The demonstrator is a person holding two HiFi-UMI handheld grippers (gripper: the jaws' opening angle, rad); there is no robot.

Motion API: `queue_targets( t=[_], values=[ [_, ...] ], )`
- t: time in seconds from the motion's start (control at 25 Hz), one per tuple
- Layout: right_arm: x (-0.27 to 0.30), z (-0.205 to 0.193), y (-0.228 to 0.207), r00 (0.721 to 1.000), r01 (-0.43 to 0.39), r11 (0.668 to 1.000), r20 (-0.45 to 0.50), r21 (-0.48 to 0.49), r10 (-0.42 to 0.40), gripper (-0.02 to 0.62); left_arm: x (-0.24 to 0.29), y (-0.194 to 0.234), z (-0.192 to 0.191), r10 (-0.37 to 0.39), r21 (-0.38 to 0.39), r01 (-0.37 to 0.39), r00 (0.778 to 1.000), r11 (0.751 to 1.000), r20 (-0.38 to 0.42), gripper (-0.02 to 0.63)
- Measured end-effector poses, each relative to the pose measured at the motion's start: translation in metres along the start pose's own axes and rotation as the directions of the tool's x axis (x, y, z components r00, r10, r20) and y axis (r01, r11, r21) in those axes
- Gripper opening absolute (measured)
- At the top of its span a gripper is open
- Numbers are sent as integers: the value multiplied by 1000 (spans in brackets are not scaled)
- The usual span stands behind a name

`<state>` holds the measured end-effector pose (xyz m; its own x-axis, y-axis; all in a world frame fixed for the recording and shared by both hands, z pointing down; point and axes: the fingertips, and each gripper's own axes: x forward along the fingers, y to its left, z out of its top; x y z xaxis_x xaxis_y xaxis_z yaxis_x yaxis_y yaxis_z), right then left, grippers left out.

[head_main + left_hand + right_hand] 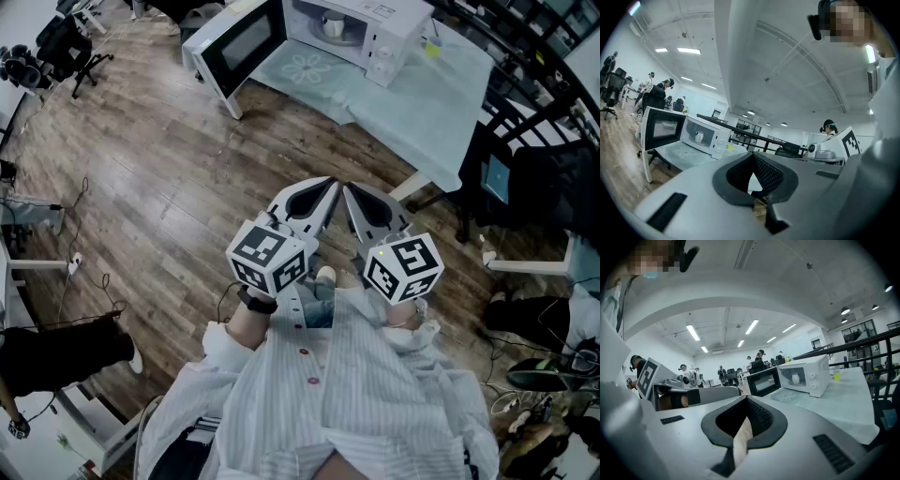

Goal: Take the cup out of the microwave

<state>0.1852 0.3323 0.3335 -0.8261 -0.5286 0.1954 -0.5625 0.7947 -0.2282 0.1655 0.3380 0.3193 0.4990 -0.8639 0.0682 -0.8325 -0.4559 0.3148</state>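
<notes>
The white microwave (386,30) stands on a table (422,108) covered with a pale cloth, far ahead of me, its door (239,42) swung wide open to the left. A white cup (333,25) sits inside on the turntable; it also shows as the cup (699,137) in the left gripper view and the cup (795,378) in the right gripper view. Both grippers are held side by side close to my chest, well short of the table. The left gripper (331,184) (752,157) is shut with nothing in it. The right gripper (346,189) (746,399) is shut and empty too.
Wooden floor lies between me and the table. A small yellow-green cup (432,47) stands right of the microwave. Office chairs (66,47) are at the far left, a dark chair with a bag (553,187) at the right, and cables lie on the floor. Several people stand in the background.
</notes>
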Motion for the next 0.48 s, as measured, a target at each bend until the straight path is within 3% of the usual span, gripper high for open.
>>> queue_targets(
  t=[0.48],
  values=[
    [-17, -4, 7, 999, -34, 999, 19, 8, 34, 34, -10, -15, -5, 40, 12, -41, 999, 999, 18, 9]
  ],
)
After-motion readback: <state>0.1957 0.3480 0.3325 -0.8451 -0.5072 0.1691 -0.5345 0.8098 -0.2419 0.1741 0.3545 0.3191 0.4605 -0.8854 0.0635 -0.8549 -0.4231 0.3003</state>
